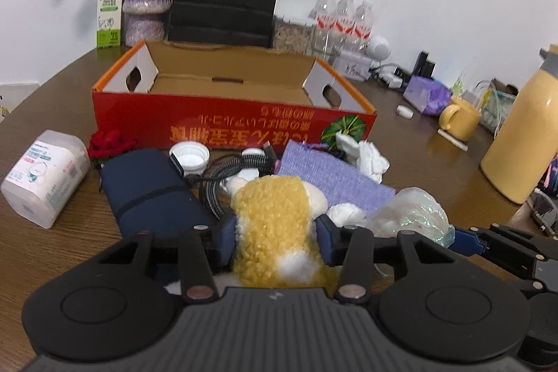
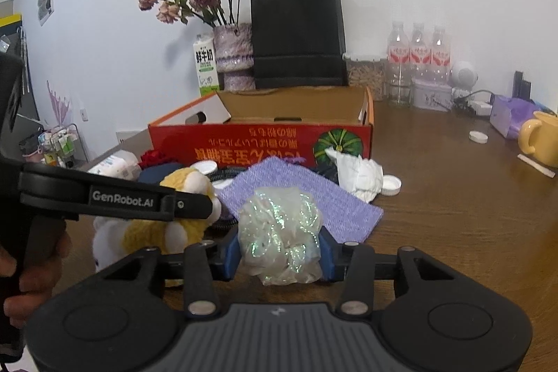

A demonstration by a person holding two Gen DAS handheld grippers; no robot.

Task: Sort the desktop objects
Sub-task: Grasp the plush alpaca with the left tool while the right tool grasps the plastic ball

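We have the left gripper [image 1: 275, 232] clamped on the plush [image 1: 275, 215] and the right gripper [image 2: 279, 253] clamped on the crinkly bag [image 2: 280, 232], both near the table's front edge. The open box [image 1: 223, 106] lies straight ahead of both, its long side facing us, roughly equally near.

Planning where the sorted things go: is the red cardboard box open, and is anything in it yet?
Open: the red box has its flaps up, bare cardboard floor visible. No items show inside; the near wall hides its front strip.
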